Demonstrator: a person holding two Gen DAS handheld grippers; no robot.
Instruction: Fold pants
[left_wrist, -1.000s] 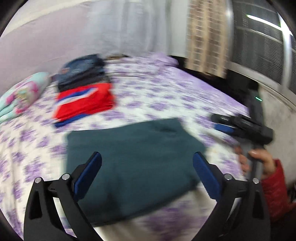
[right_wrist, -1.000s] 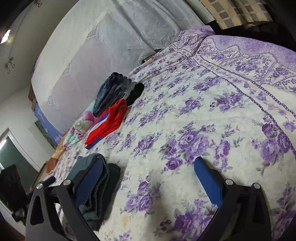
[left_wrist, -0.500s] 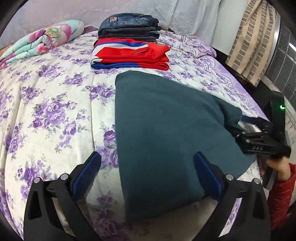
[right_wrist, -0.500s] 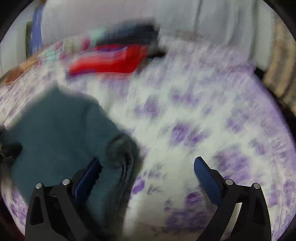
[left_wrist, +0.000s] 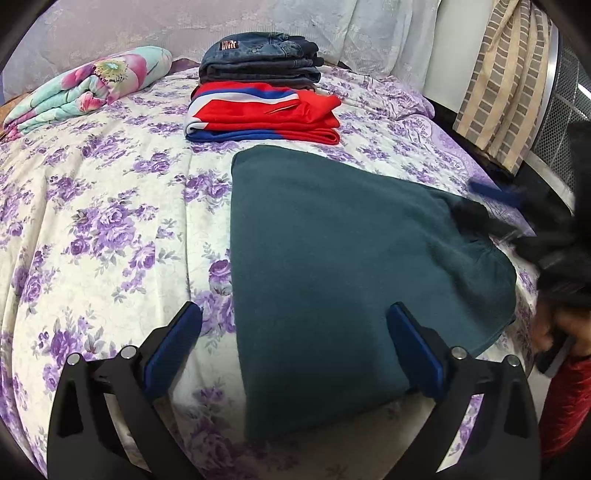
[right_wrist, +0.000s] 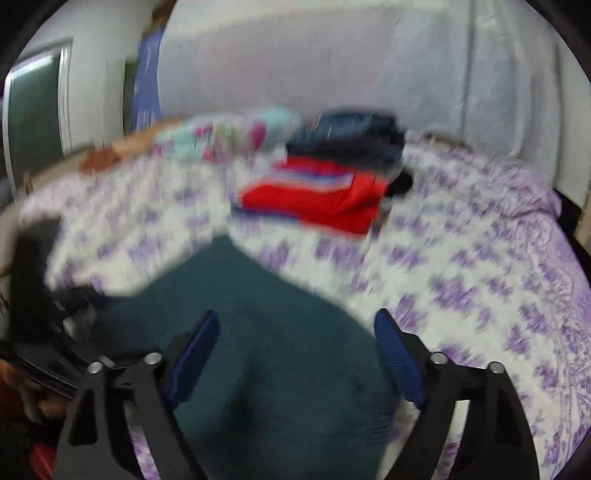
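I am looking down over a bed (left_wrist: 92, 229) covered with a white sheet printed with purple flowers. The dark green pants (left_wrist: 332, 266) are lying folded flat on the near part of it, forming a broad block with one straight edge toward the left of the left wrist view and a rounded, gathered end toward the right.

My left gripper (left_wrist: 293, 349) is hovering low over the near edge of the pants with its blue pads (left_wrist: 173, 343) standing wide apart; nothing is caught between them, and the left pad is sitting over bare sheet while the right one is over the green cloth.

My right gripper (right_wrist: 295, 354) is showing in a badly smeared picture. Its jaws are closing, yet the pads are not pressing on anything: the green pants (right_wrist: 266, 332) are lying below and between them, not pinched. In the left wrist view that same gripper is appearing as a dark blur at the right end of the pants, with a hand in a red sleeve (left_wrist: 565, 402) behind it.

Farther back on the bed, well apart from the pants, a folded red, white and blue garment (left_wrist: 262, 114) is lying with a stack of folded jeans (left_wrist: 258, 59) just behind it. A rolled floral blanket (left_wrist: 88, 88) is resting to their left.
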